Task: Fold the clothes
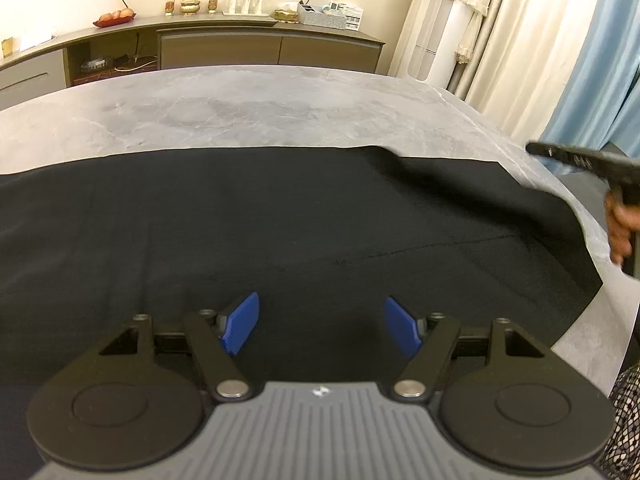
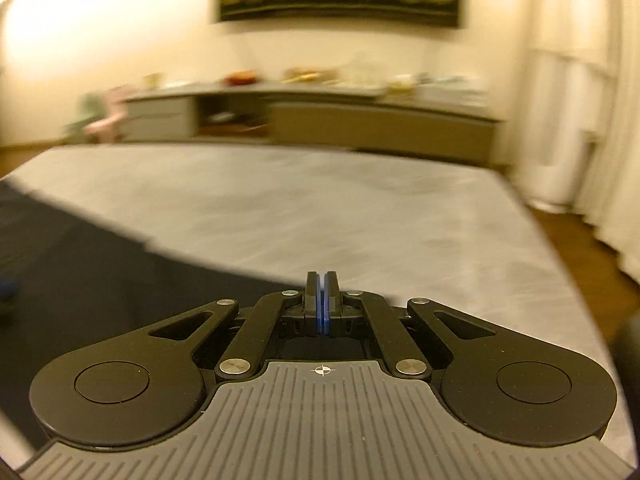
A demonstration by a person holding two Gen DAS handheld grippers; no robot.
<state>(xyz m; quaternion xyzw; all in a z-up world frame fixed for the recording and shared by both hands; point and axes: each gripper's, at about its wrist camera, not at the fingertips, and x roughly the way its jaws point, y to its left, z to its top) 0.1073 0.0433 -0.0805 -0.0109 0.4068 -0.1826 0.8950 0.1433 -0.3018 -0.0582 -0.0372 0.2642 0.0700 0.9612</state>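
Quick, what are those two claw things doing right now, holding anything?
Left gripper: open above the black cloth, gripping nothing.
Right gripper: closed, pads together; nothing visible between them.

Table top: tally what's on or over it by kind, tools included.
Black garment: 1
Tools: 2, left tool open above the garment, right tool shut, nothing seen between its pads
Total: 3
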